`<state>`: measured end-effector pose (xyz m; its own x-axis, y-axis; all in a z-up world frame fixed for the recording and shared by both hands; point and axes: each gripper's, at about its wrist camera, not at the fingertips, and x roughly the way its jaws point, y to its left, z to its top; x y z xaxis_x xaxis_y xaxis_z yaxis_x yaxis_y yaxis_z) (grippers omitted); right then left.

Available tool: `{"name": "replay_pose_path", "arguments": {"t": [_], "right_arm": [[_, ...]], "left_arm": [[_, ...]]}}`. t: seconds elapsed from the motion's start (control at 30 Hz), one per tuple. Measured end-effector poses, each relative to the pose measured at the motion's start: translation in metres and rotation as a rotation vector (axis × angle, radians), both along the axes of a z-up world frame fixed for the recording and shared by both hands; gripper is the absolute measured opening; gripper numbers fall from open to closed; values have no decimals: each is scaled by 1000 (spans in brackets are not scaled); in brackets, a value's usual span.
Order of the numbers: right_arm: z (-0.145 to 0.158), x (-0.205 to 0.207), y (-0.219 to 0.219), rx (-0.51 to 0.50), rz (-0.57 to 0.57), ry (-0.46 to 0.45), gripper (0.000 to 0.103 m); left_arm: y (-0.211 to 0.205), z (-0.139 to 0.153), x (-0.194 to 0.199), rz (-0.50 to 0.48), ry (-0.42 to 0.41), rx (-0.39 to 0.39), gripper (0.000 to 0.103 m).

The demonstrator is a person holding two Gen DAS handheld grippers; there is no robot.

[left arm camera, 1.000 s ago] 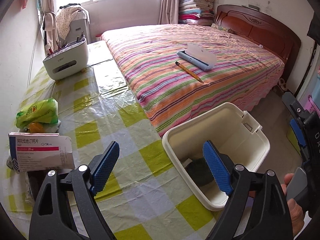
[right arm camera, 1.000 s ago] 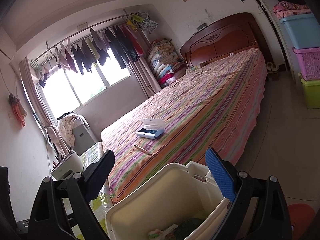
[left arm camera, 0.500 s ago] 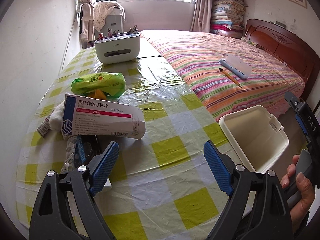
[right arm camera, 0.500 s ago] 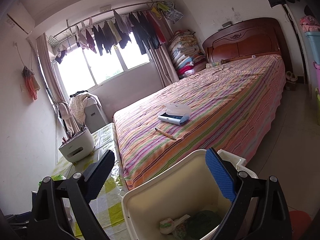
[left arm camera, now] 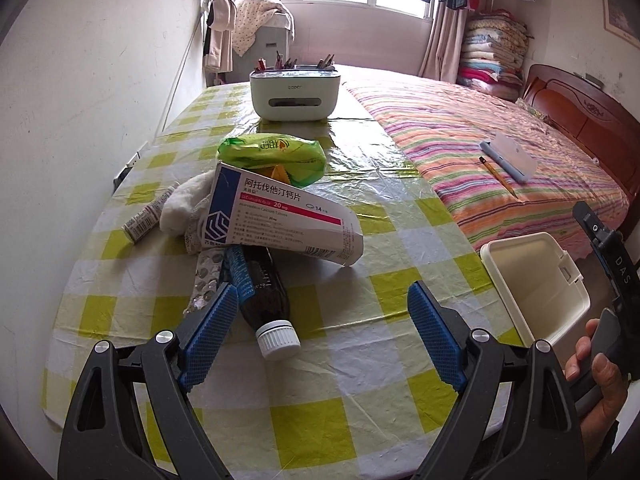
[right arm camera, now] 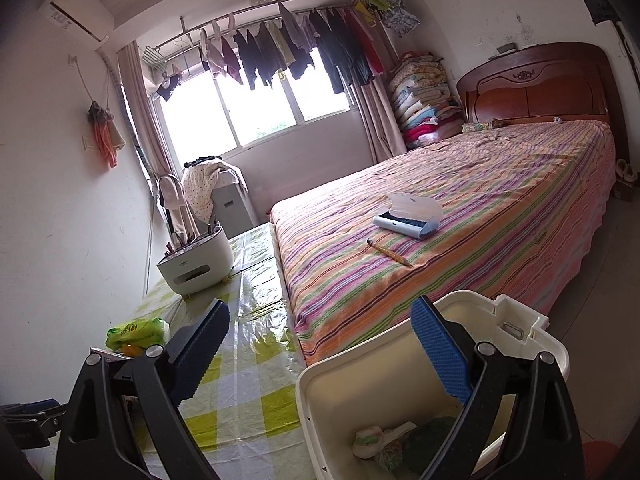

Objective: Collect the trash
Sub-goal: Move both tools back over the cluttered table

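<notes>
Trash lies in a loose heap on the yellow-and-white checked plastic tablecloth (left arm camera: 352,368): a crushed white medicine carton (left arm camera: 276,216) with blue and pink printing, tilted on top of a dark plastic bottle with a white screw cap (left arm camera: 266,300), a silver blister strip (left arm camera: 204,276) just beside the bottle, a wad of white tissue (left arm camera: 182,206), a small printed tube (left arm camera: 148,216) lying apart toward the wall, and a crumpled green plastic wrapper (left arm camera: 274,152) behind the carton. More trash, a pale wad and something dark green (right arm camera: 404,442), sits in the bottom of the cream plastic bin (right arm camera: 352,384), which stands at the table's edge on the bed side.

In the left wrist view, the left gripper (left arm camera: 320,340) hangs over the near end of the table with its blue-padded jaws spread wide and nothing between them; the bottle's cap lies just ahead of the left pad, not touched. The right gripper (right arm camera: 320,356) hovers at the bin's rim, jaws likewise wide apart and empty, one pad over the tablecloth and the other over the bin's mouth. A hand (left arm camera: 600,384) grips its handle at the right edge of the left view.

Farther back on the table stands a pale green desk organiser (left arm camera: 296,94) with pens in it. A pencil (right arm camera: 390,253) and an open pale blue case (right arm camera: 408,216) lie on the striped bedspread (right arm camera: 500,208).
</notes>
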<state>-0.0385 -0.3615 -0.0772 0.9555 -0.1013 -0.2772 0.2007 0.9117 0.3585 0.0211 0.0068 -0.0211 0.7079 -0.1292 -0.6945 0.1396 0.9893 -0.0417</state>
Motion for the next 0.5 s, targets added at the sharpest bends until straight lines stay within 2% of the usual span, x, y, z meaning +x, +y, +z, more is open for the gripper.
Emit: {"name": "replay_pose_path", "arguments": {"t": [0.17, 0.4, 0.5], "right_arm": [[3, 20, 36, -67, 213, 16, 90], [7, 29, 110, -262, 489, -6, 90], [6, 35, 132, -311, 588, -1, 90]], "left_arm": [[39, -2, -5, 77, 22, -13, 86], [81, -10, -9, 159, 54, -57, 86], [92, -12, -10, 176, 61, -73, 86]]}}
